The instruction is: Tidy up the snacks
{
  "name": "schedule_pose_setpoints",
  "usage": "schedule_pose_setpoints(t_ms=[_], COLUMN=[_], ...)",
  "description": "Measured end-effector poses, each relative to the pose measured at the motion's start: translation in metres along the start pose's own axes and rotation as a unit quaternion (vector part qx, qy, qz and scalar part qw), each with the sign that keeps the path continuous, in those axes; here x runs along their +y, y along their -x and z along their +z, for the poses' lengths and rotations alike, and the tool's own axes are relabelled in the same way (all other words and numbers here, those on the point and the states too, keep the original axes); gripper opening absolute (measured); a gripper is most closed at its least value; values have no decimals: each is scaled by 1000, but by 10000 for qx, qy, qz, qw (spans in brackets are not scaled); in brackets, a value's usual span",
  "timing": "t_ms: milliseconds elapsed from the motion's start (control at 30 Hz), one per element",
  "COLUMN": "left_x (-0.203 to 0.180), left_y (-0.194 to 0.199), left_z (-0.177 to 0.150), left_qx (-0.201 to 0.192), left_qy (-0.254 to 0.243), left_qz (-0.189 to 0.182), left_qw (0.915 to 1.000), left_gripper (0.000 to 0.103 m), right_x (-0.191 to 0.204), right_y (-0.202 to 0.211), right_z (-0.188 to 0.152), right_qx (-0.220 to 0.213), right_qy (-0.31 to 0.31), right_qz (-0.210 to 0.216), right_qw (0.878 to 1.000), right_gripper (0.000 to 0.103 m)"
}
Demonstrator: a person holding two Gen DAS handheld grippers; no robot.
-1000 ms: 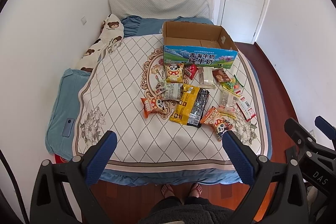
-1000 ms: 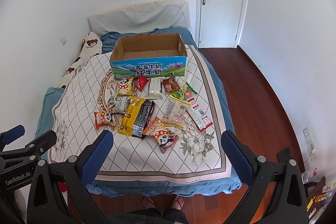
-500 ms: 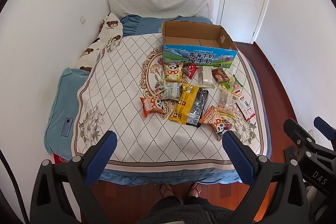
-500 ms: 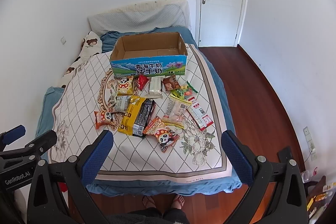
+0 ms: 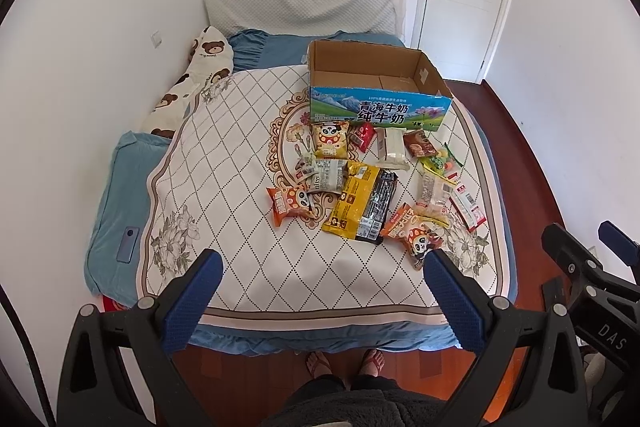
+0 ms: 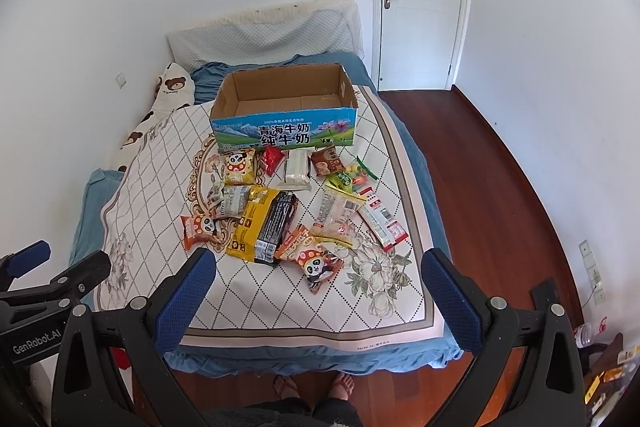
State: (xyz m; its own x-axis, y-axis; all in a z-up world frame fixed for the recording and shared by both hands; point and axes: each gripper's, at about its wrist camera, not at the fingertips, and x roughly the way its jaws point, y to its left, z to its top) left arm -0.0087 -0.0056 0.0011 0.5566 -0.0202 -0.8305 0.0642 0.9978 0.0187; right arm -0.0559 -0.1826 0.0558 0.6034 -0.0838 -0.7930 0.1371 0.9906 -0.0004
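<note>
Both your left gripper (image 5: 320, 291) and right gripper (image 6: 316, 291) hang spread and empty over the bed's foot, so pinch those light, crinkly snack packets (image 5: 372, 183) before the cardboard box (image 5: 376, 83) by a sealed edge.

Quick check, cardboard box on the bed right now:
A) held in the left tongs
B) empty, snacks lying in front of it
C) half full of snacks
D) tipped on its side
B: the cardboard box stands upright with only its bare floor visible inside, and the snacks lie scattered on the bedspread in front of it.

Small print on snack packets (image 6: 276, 223) unreadable, person's (image 5: 344, 403) body cropped
</note>
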Motion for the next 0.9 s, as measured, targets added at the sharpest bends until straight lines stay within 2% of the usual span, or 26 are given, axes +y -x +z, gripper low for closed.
schedule_pose_setpoints(t_ms=[900], left_x=[0], left_y=[-4], left_z=[3], left_qx=[51], left_qy=[-20], left_qz=[-33], left_qw=[10000], left_gripper=[103], right_x=[-1], right_y=[-1], right_z=[3], right_qx=[-16], right_qy=[-30], right_qz=[5], right_qw=[10000], right_gripper=[103])
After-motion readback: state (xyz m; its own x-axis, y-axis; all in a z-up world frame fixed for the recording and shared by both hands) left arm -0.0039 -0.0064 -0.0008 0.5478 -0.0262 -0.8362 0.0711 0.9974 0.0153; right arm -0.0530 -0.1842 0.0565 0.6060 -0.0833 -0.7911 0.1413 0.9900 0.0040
